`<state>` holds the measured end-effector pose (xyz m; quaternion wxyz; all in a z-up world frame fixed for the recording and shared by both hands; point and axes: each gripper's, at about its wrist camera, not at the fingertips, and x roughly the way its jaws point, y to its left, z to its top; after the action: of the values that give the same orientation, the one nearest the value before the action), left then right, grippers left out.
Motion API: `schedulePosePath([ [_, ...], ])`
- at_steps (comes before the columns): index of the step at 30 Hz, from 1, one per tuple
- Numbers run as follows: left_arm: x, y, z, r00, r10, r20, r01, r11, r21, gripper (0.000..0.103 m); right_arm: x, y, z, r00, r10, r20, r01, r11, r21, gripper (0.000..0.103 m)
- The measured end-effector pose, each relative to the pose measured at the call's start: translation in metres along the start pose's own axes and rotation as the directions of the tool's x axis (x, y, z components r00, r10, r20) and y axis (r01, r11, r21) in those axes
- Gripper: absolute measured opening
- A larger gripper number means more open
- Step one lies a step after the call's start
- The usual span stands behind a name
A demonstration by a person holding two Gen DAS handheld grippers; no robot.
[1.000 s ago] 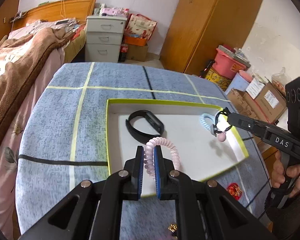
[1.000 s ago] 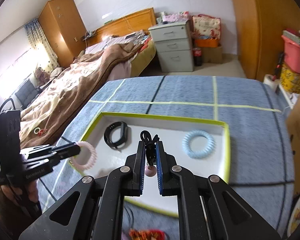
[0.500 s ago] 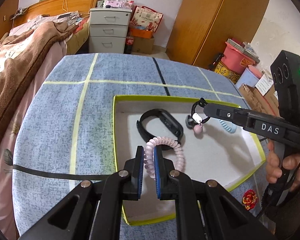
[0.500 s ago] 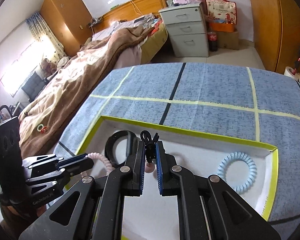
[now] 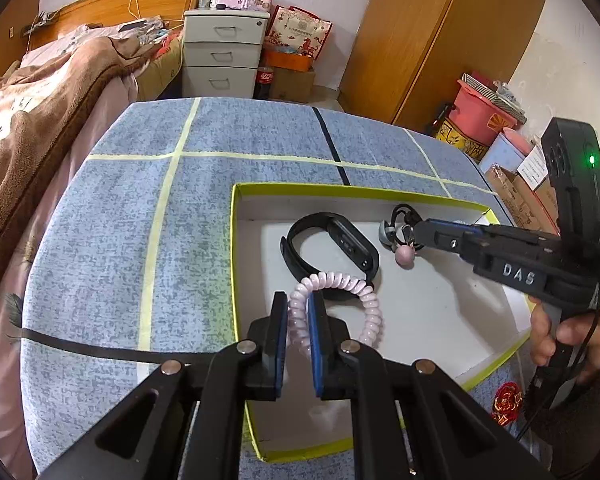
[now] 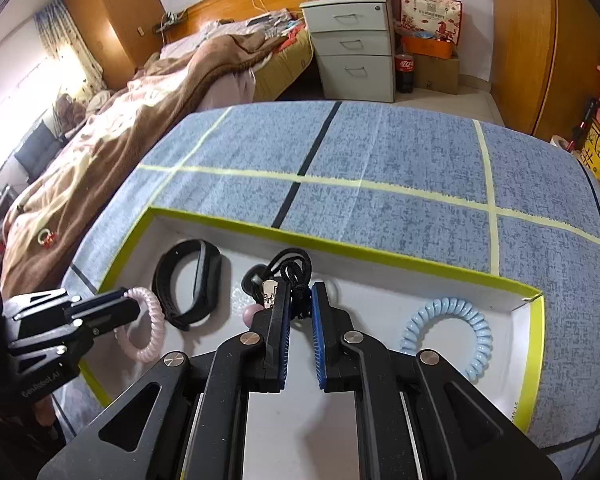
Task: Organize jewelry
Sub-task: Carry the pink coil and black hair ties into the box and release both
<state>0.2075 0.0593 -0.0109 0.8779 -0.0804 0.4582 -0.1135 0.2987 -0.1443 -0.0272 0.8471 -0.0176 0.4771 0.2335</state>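
- At lower centre of the left wrist view: left gripper [image 5: 297, 312] clamped on the pale pink coiled plastic hair tie [image 5: 352, 300], the loop hanging just over the floor of the shallow white cardboard tray with a yellow-green rim [image 5: 236, 264], near its left wall.
- Left to right across that tray: pink coil, then the black rubber fitness band [image 5: 340, 246] lying flat, then the black cord with a pink bead and a small tag [image 5: 403, 240], pinched in the right gripper [image 5: 420, 234].
- Risk at the left: pink coil released so close to the yellow-green wall, likely to spring, roll onto the rim or tip out onto the blue cloth with pale yellow stripes [image 5: 140, 240].
- Risk in the middle: far side of the pink coil overlapping the black band in the left wrist view; whether touching, impossible to tell. Dropped there, likely to land on the band and leave the two piled instead of sorted.
- At lower centre of the right wrist view: right gripper [image 6: 300, 312] shut tight on the knotted cord [image 6: 294, 268], bead and tag dangling low beside the left finger.
- Risk there: thin cord snagging on the ribbed blue pads [image 6: 318, 320] when opened, so dragged back up rather than dropped; bead likely to roll toward the band.
- Risk between the two tools: both tips crowded into the same left half of the tray, easy to knock together or nudge the band.
- At the right of the right wrist view: light blue coiled plastic hair tie [image 6: 448, 332] lying flat in the tray, well apart from the rest, little danger unless the tray gets shoved.
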Motion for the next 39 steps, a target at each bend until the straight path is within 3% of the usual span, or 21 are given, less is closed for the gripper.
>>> schedulePosePath([
  [10,0.001,-0.002,0.001,1.0,-0.003,-0.002,0.003,1.0,0.007,0.019,0.005,0.002,-0.001,0.999,-0.039,-0.002,0.039,0.999,-0.016,0.011],
  [16,-0.001,-0.004,0.0,1.0,-0.014,0.0,0.014,1.0,0.009,0.03,0.004,0.001,-0.003,0.999,-0.049,0.006,0.049,0.999,-0.005,0.012],
  [22,-0.003,-0.007,-0.002,1.0,-0.018,-0.001,0.018,1.0,0.012,0.032,0.001,0.0,-0.005,0.999,-0.048,0.014,0.048,0.999,0.005,0.016],
  [24,-0.004,-0.008,-0.003,1.0,-0.021,0.0,0.021,1.0,0.012,0.034,0.0,0.0,-0.005,0.999,-0.045,0.02,0.045,0.999,0.004,0.021],
  [26,-0.005,-0.009,-0.004,1.0,-0.026,0.004,0.026,1.0,0.013,0.039,-0.002,0.001,-0.006,0.999,-0.042,0.025,0.042,0.999,0.006,0.045],
  [27,-0.006,-0.01,-0.004,1.0,-0.029,0.006,0.029,1.0,0.012,0.04,-0.004,0.001,-0.006,0.999,-0.039,0.03,0.039,0.999,0.007,0.047],
  [34,-0.017,-0.014,-0.007,1.0,-0.009,0.026,0.008,1.0,0.024,0.05,-0.013,0.003,-0.01,0.998,-0.043,0.047,0.043,0.999,0.01,0.047],
  [39,-0.03,-0.016,-0.012,0.999,-0.022,0.045,0.021,1.0,0.016,0.051,-0.032,0.007,-0.016,0.995,-0.048,0.087,0.047,0.999,0.017,0.047],
])
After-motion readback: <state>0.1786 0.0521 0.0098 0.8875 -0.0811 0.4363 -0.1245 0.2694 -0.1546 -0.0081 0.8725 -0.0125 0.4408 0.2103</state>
